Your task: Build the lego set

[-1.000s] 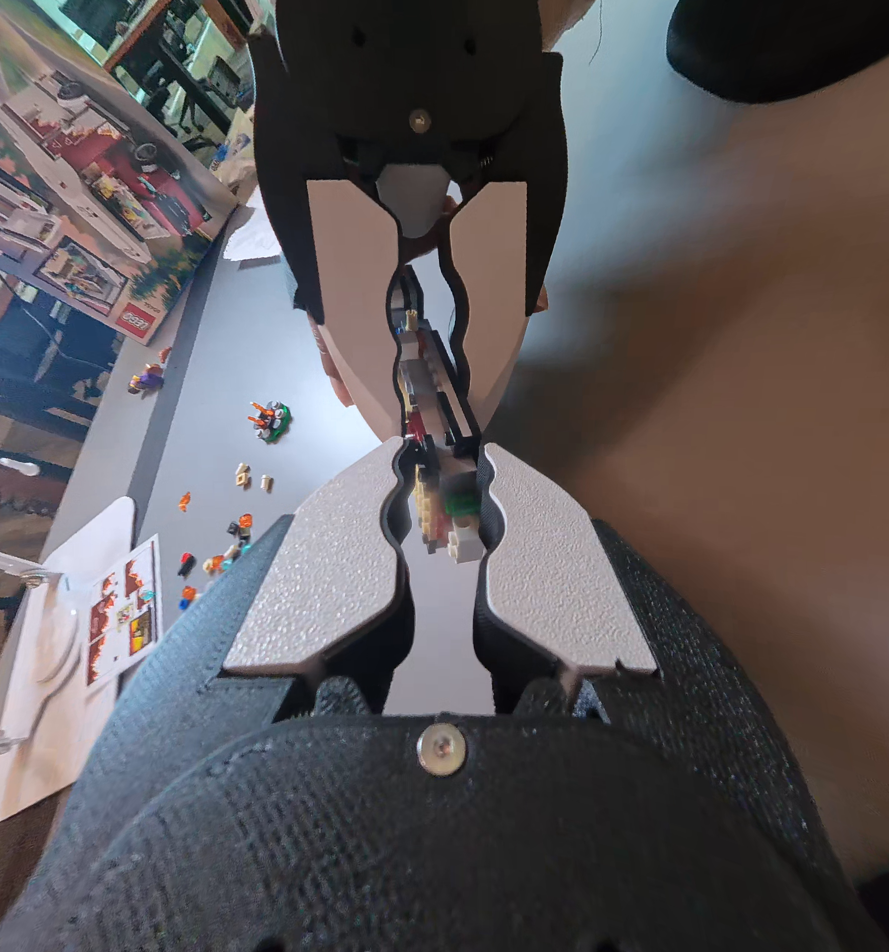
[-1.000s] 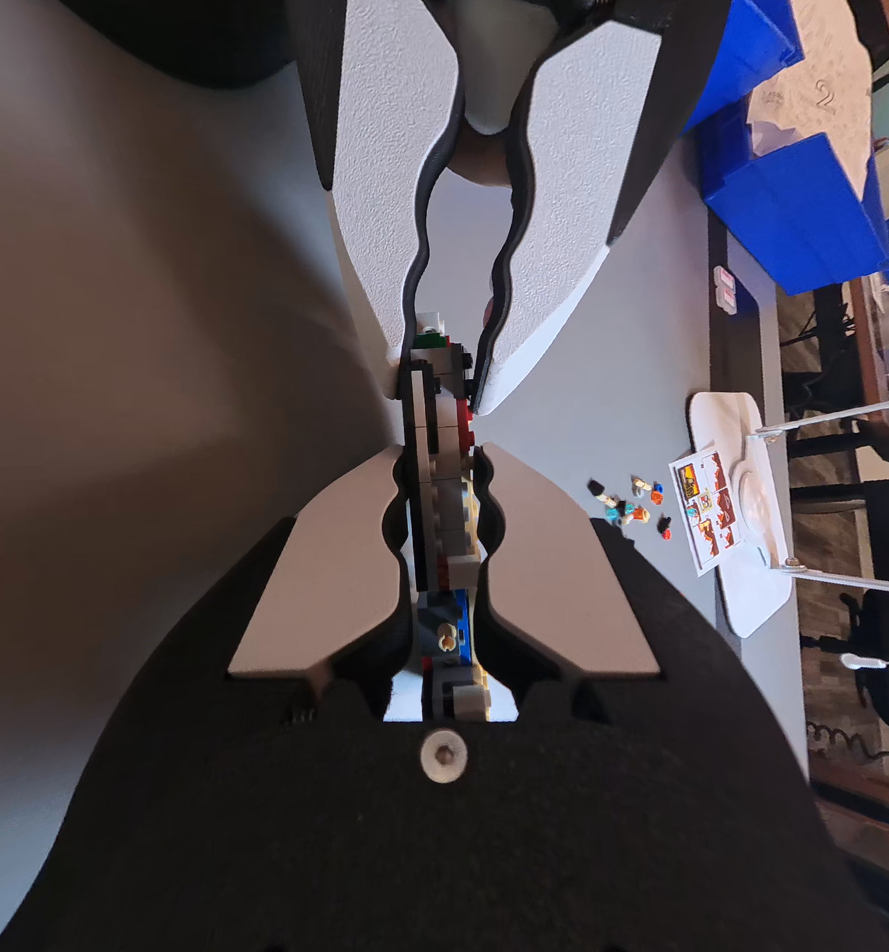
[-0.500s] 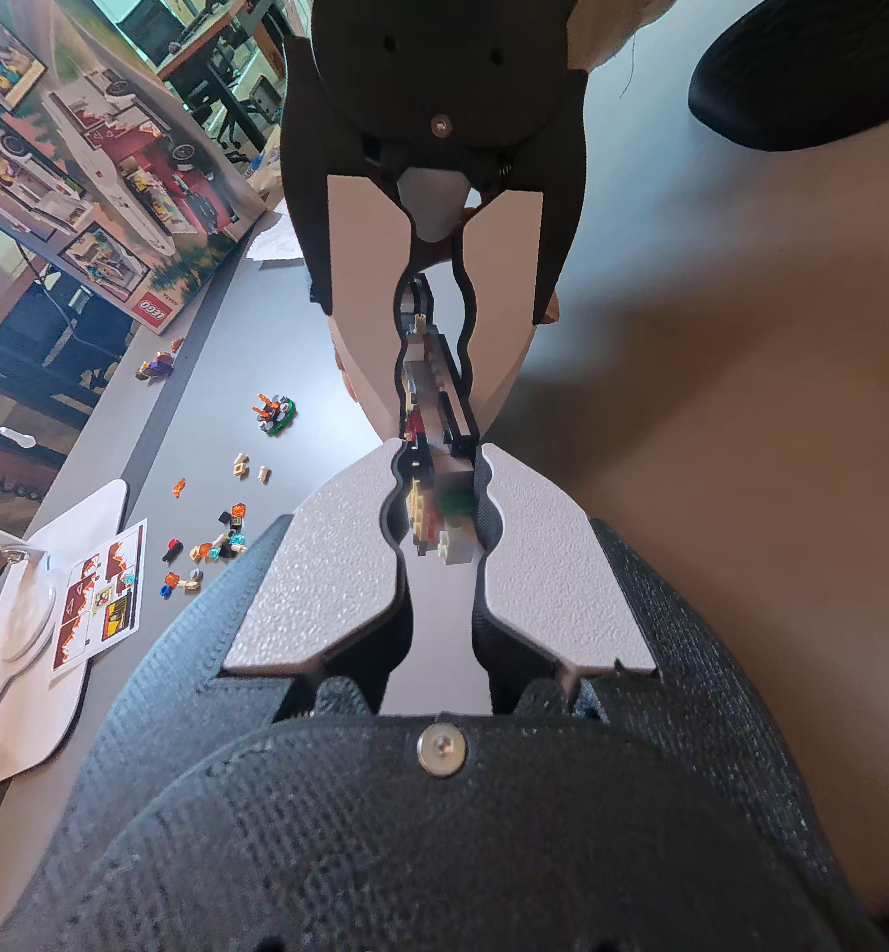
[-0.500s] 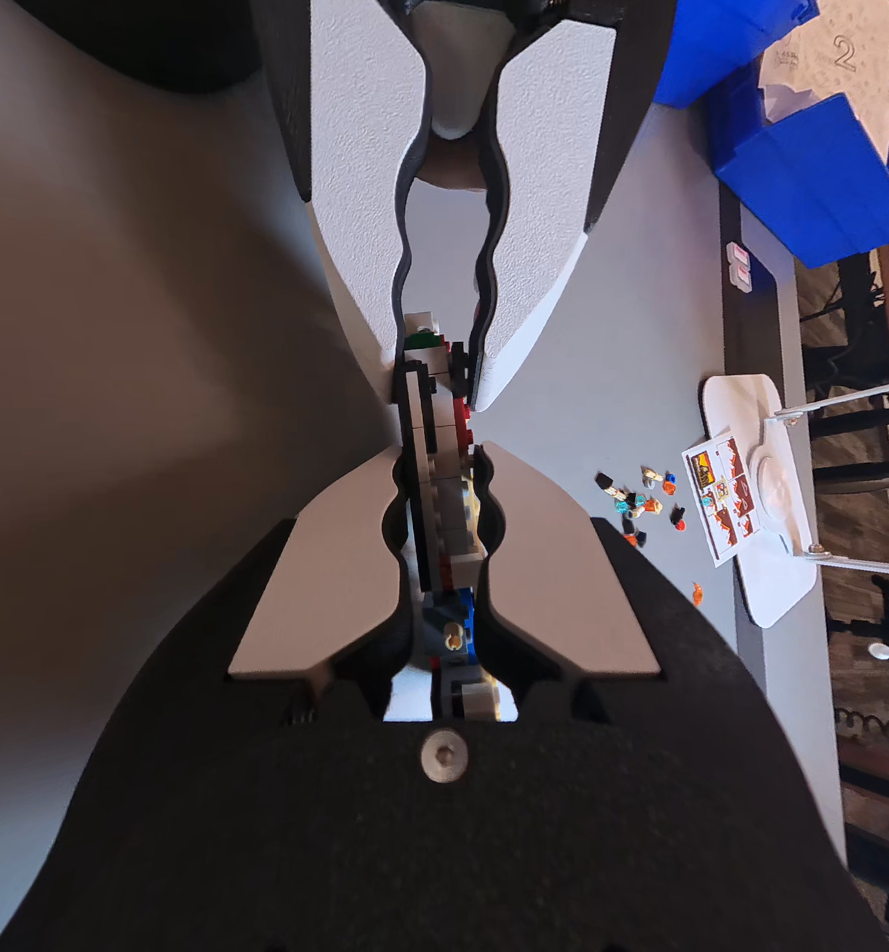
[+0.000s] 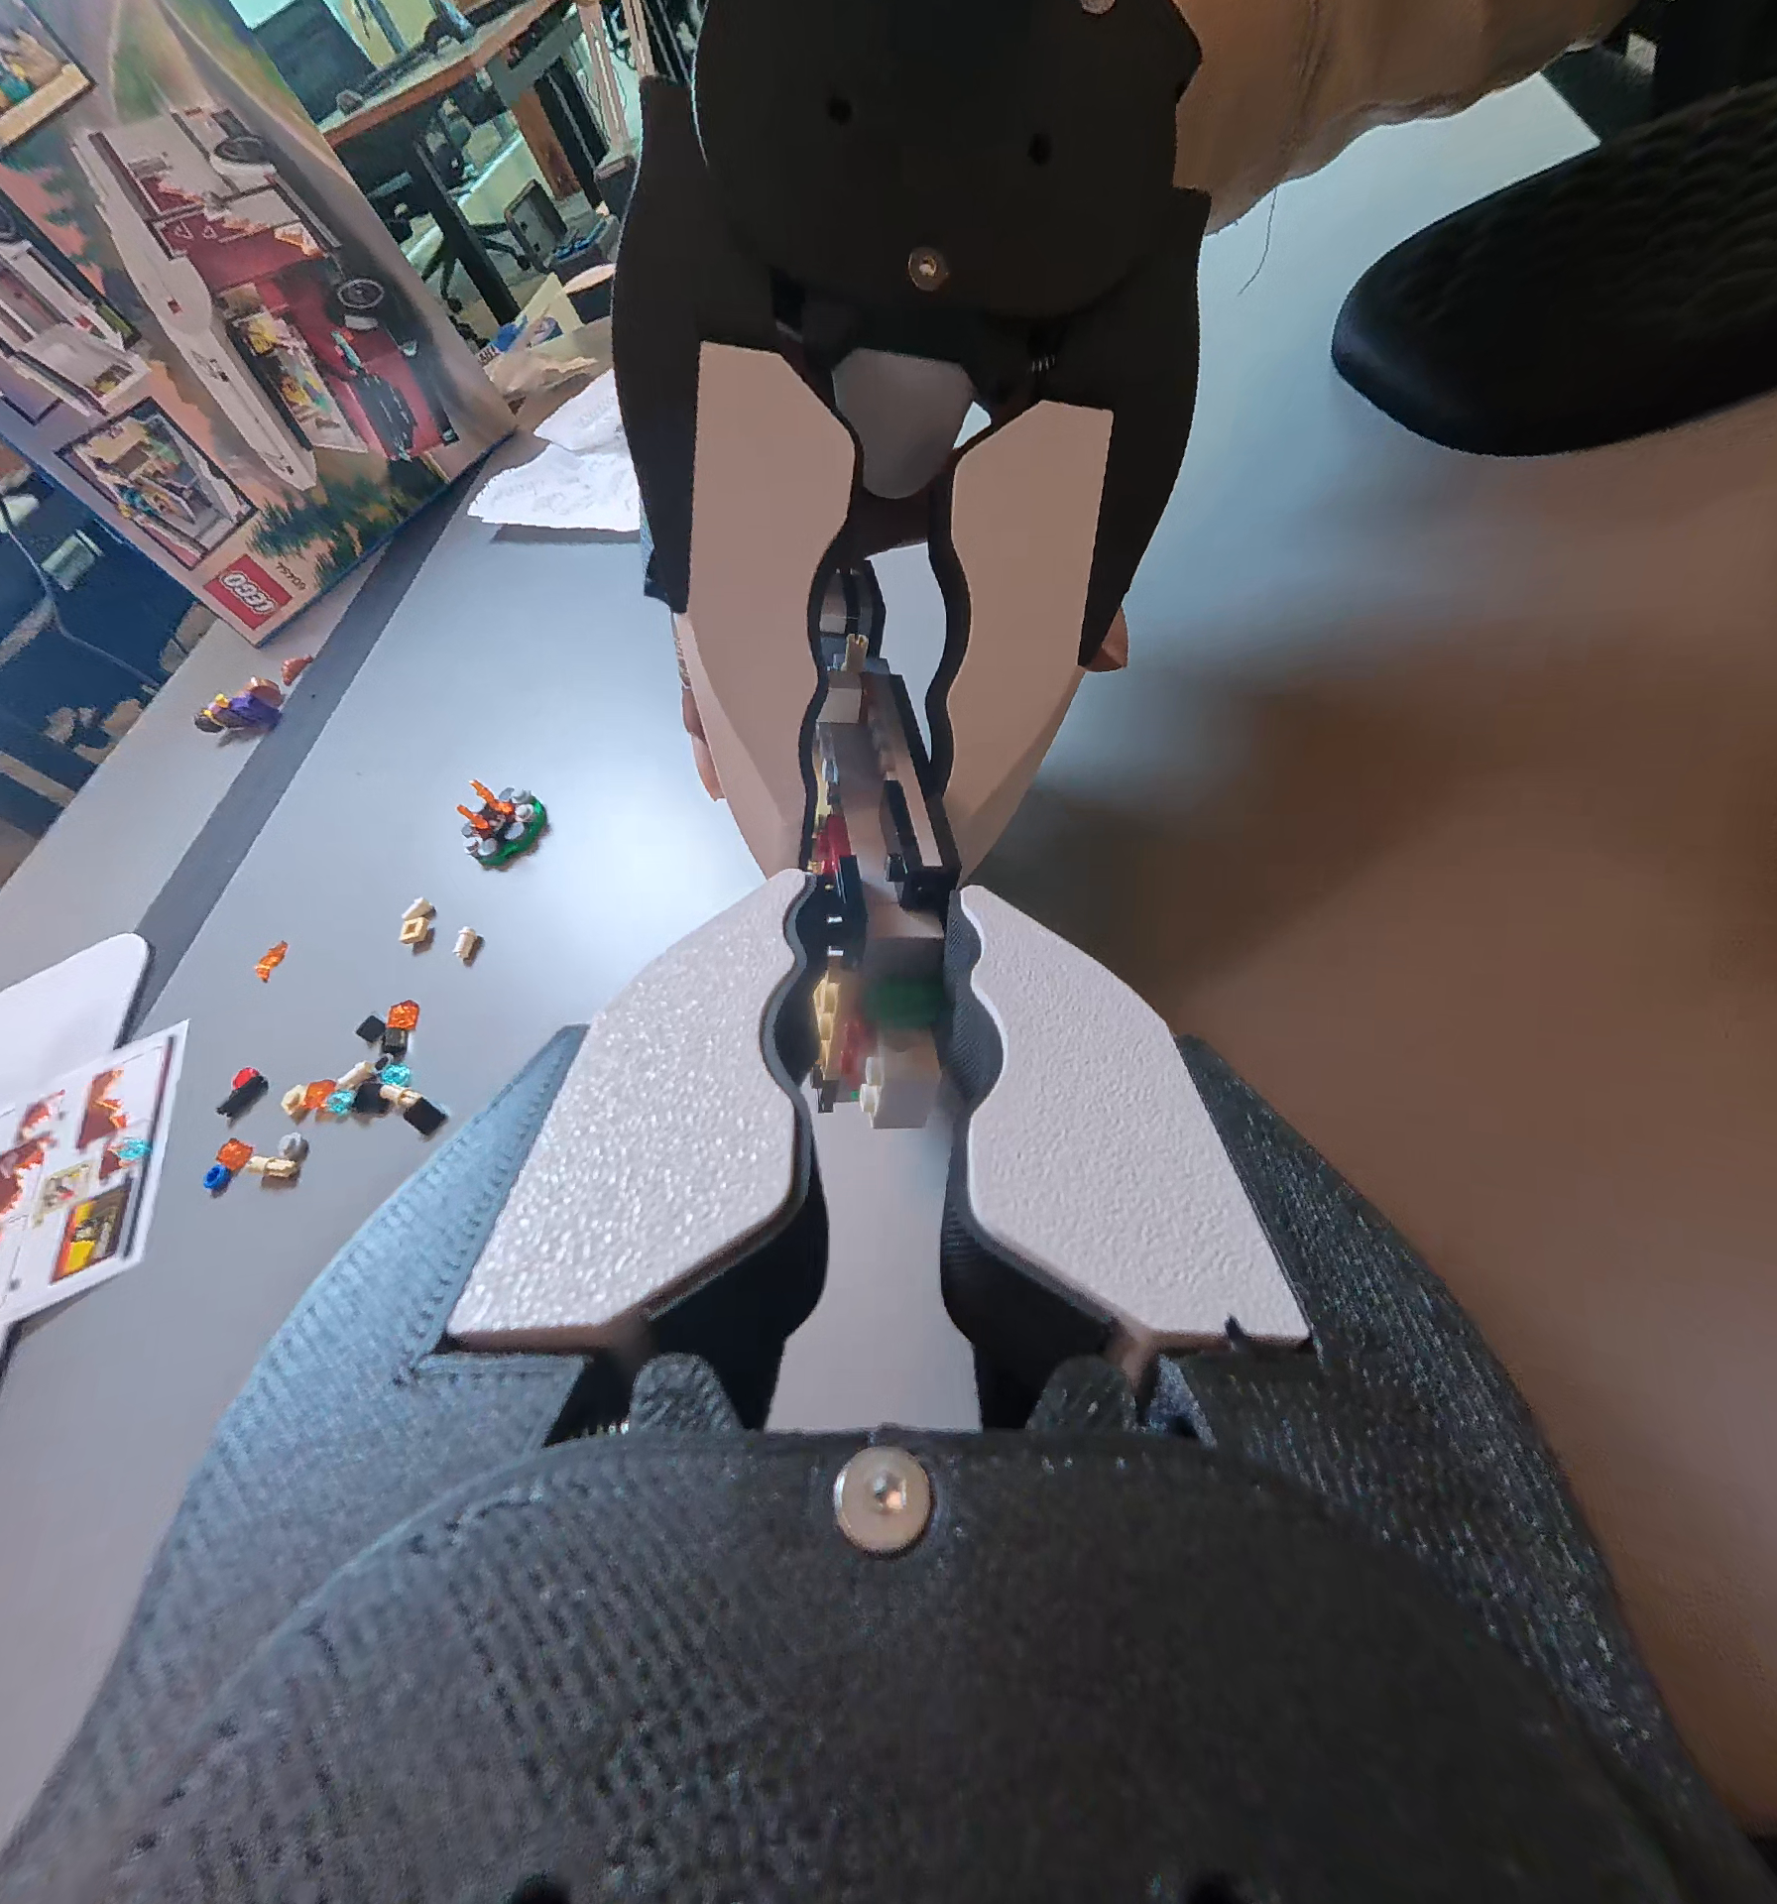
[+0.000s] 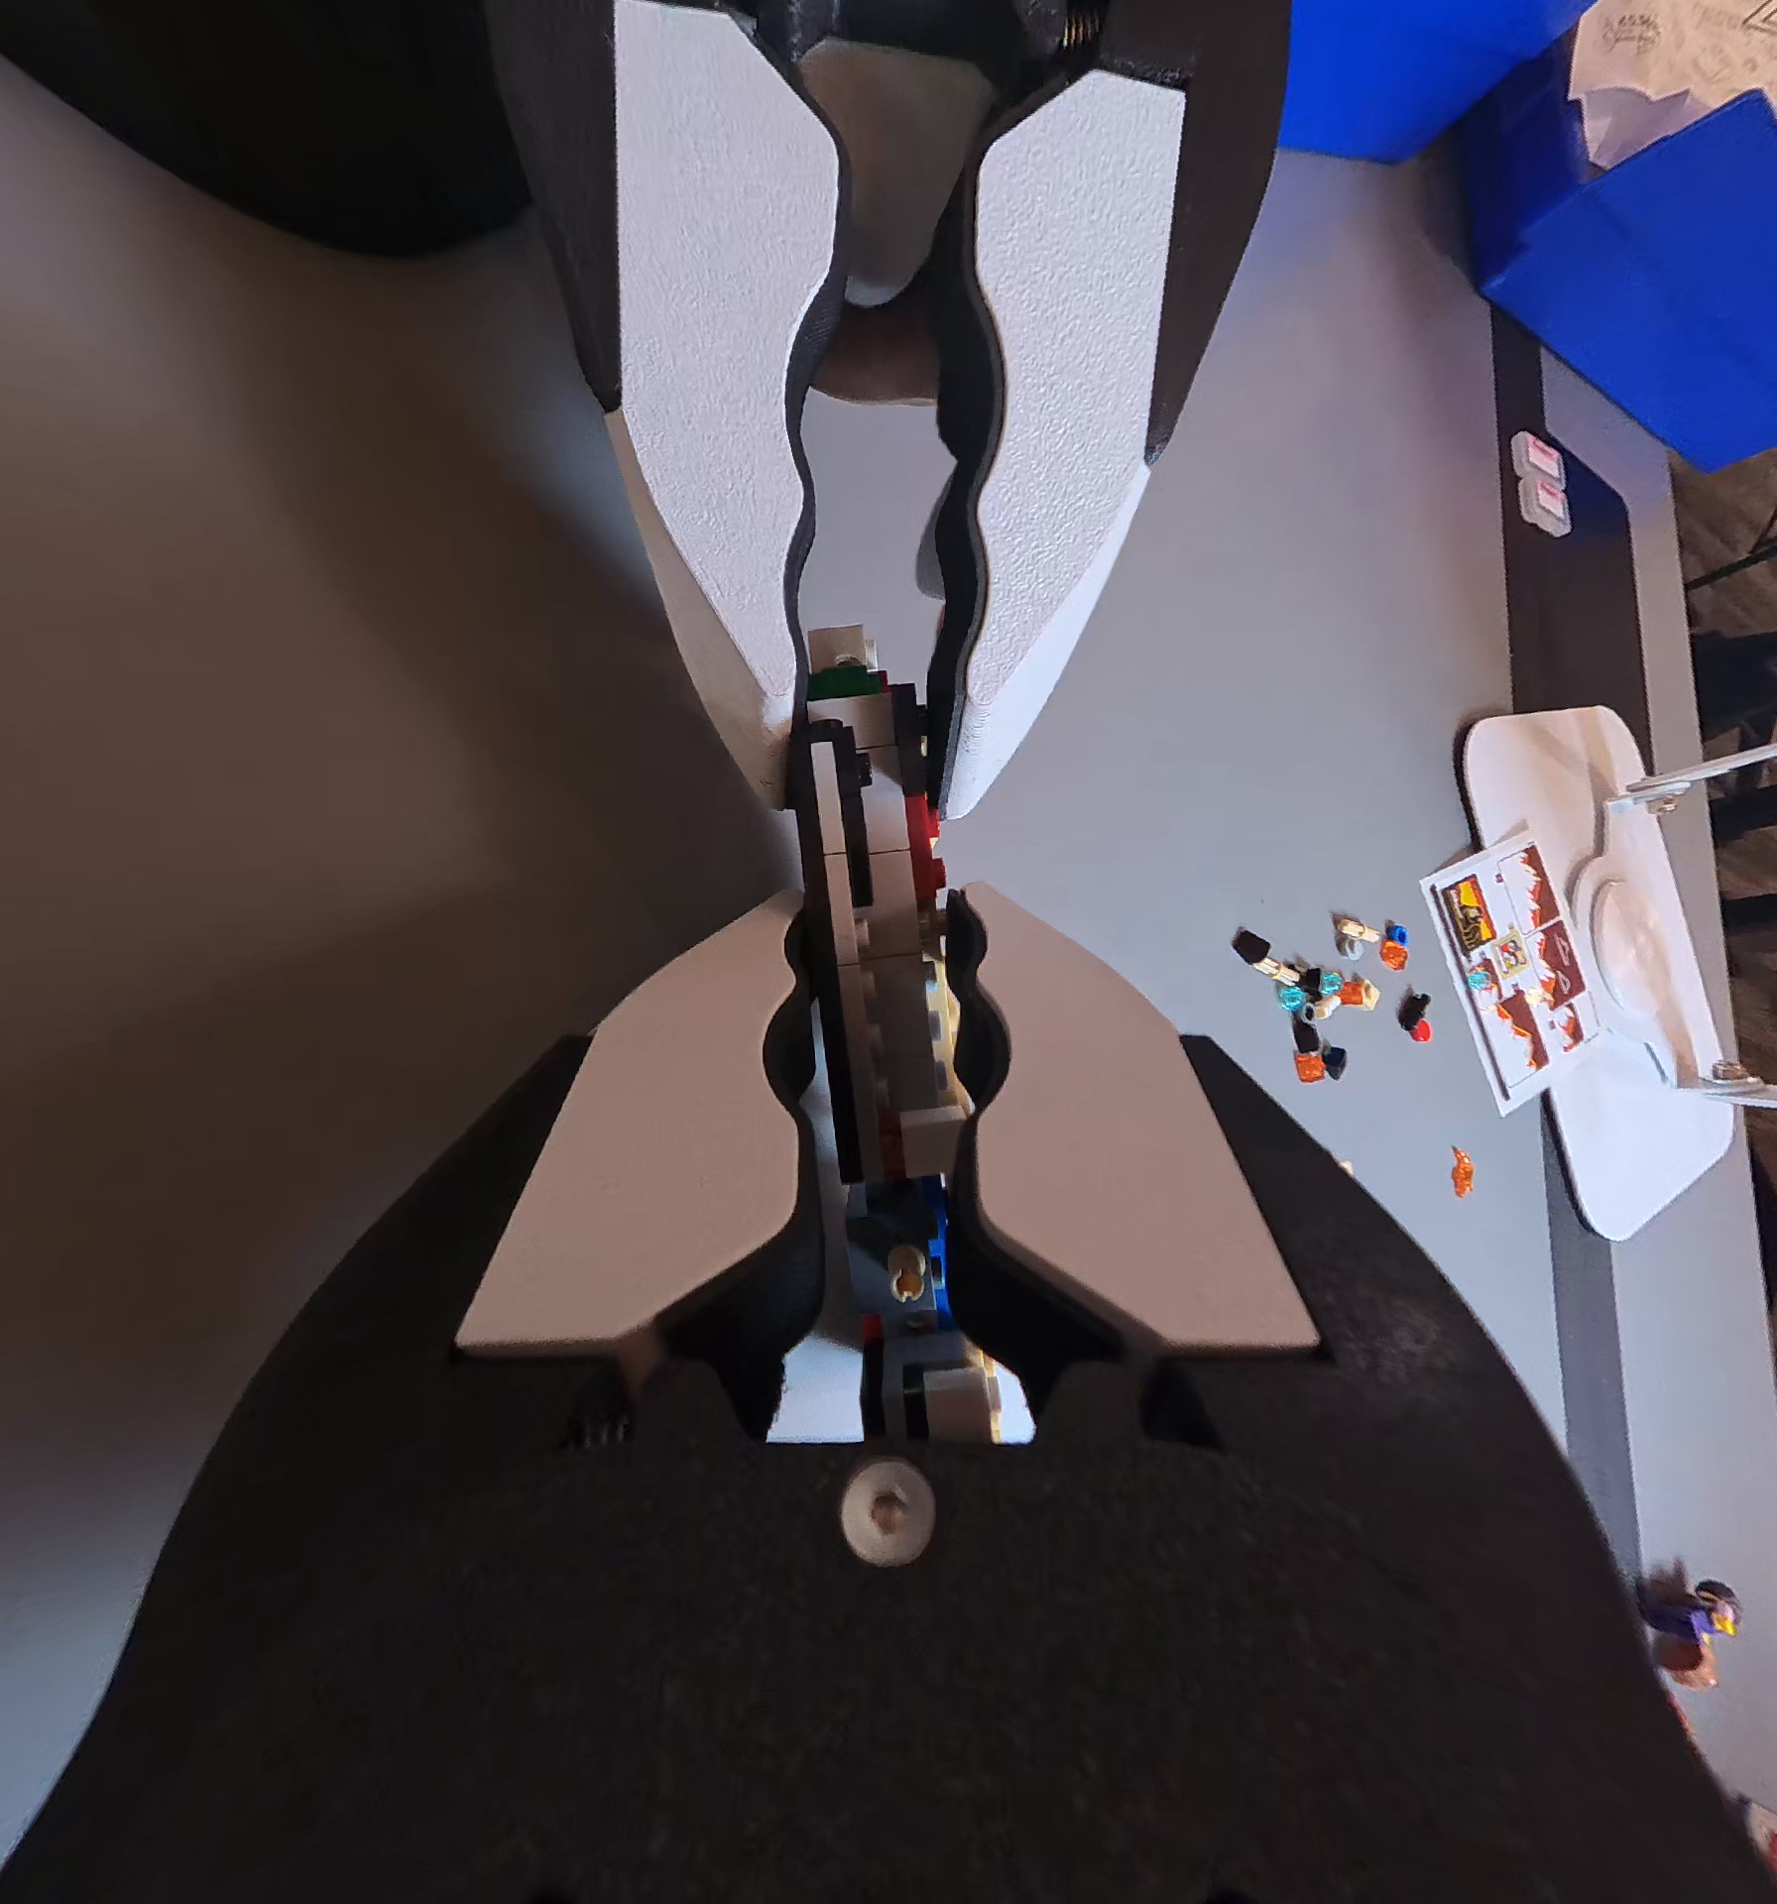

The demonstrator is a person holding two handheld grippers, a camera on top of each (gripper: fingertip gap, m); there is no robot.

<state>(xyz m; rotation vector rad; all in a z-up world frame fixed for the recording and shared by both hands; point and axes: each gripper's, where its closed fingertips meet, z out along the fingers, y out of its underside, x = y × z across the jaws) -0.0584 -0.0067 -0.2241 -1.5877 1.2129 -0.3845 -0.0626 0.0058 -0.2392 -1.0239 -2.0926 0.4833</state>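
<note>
A long, narrow brick model in grey, black, red and tan (image 5: 869, 1020) is held above the grey table (image 5: 555, 670) between my two grippers, which face each other tip to tip. My left gripper (image 5: 879, 912) is shut on one end of the model, pads pressed on its sides. My right gripper (image 6: 879, 912) is shut on the other end (image 6: 890, 1030), which reaches deep between its fingers. The right gripper shows opposite in the left wrist view (image 5: 879, 824), and the left gripper shows opposite in the right wrist view (image 6: 864, 783).
Several loose small bricks (image 5: 349, 1092), a round green piece with orange flames (image 5: 501, 824), a sticker sheet (image 5: 50, 1185) on a white stand base (image 6: 1606, 979), a purple figure (image 5: 240, 709), a printed box (image 5: 194, 309), blue bins (image 6: 1688, 289), and a black chair armrest (image 5: 1606, 278). My two grippers' fingertips are within a few centimetres of each other.
Both grippers have swung a little together with the model still clamped between them, so the table items have shifted in both views. Neither grasp has changed.
</note>
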